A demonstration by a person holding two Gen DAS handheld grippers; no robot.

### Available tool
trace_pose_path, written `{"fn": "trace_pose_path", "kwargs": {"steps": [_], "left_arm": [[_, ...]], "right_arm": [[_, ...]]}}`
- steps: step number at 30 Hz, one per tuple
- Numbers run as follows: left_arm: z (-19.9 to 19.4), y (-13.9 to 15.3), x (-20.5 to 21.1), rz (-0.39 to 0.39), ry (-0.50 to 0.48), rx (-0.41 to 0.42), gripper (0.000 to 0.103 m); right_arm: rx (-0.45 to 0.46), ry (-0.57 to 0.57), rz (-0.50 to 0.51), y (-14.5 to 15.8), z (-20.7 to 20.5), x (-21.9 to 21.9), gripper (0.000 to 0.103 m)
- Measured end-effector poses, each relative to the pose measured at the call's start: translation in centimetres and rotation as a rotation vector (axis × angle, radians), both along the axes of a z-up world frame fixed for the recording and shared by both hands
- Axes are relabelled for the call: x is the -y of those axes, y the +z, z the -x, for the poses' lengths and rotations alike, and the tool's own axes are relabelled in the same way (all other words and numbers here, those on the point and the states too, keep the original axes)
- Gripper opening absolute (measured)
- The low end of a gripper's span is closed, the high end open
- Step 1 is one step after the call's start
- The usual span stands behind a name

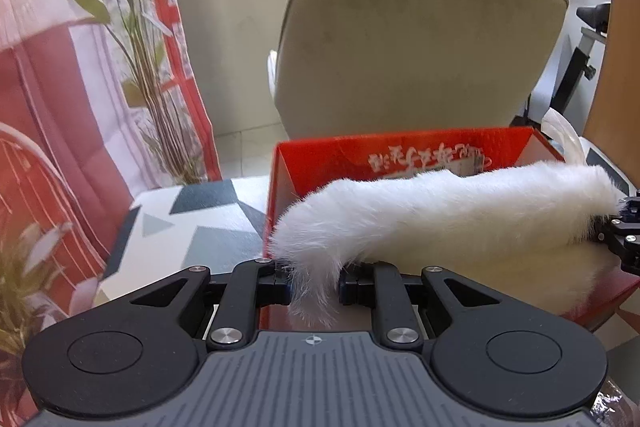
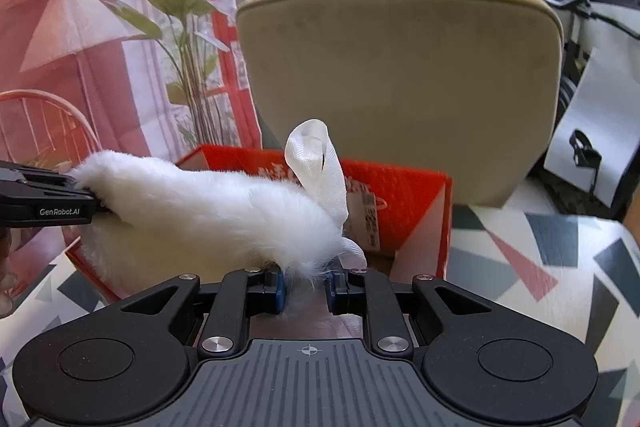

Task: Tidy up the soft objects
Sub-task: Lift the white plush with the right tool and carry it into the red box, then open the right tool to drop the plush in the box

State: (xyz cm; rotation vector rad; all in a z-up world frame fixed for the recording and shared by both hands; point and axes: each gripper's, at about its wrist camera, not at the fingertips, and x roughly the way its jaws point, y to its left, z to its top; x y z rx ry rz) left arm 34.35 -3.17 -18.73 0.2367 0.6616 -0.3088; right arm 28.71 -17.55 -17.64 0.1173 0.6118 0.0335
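A white furry soft piece (image 1: 440, 203) stretches across the mouth of a red cardboard box (image 1: 320, 155). My left gripper (image 1: 315, 285) is shut on the piece's left end, with fur hanging down between the fingers. The right gripper (image 1: 624, 231) shows at the right edge, at the other end. In the right wrist view the same white fur (image 2: 208, 211) lies over the red box (image 2: 404, 195). My right gripper (image 2: 306, 283) is shut on its near tuft, and a white ribbon loop (image 2: 320, 167) rises from it. The left gripper (image 2: 44, 205) holds the far end at left.
The box stands on a table with a grey, white and pink triangle pattern (image 2: 540, 267). A beige chair back with a yellow edge (image 1: 416, 39) stands just behind the box. A red patterned curtain (image 1: 48, 115) and a green plant (image 1: 144, 67) fill the left.
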Motion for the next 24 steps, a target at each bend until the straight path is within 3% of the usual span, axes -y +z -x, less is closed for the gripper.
{"fn": "trace_pose_path", "kwargs": {"steps": [7, 10, 12, 18, 20, 24], "left_arm": [[-0.4, -1.3, 0.7, -0.053, -0.011, -0.036, 0.028], [-0.2, -1.7, 1.1, -0.085, -0.023, -0.045, 0.039], [0.2, -1.7, 1.2, -0.099, -0.029, -0.043, 0.057], [1.2, -0.9, 0.7, -0.067, -0.019, -0.043, 0.067], [1.8, -0.4, 0.3, -0.043, -0.012, -0.036, 0.072], [3.6, 0.5, -0.9, 0.029, -0.015, -0.021, 0.079]], "right_arm": [[-0.037, -0.032, -0.010, -1.2, 0.8, 0.8, 0.018], [-0.052, -0.039, -0.006, -1.6, 1.0, 0.9, 0.018], [-0.064, -0.046, 0.008, -1.8, 1.2, 0.9, 0.023], [-0.066, -0.050, 0.053, -1.4, 2.1, 0.2, 0.030], [-0.056, -0.060, 0.064, -1.0, 2.4, 0.0, 0.035], [0.005, -0.087, 0.065, -0.2, 4.1, -0.2, 0.063]]}}
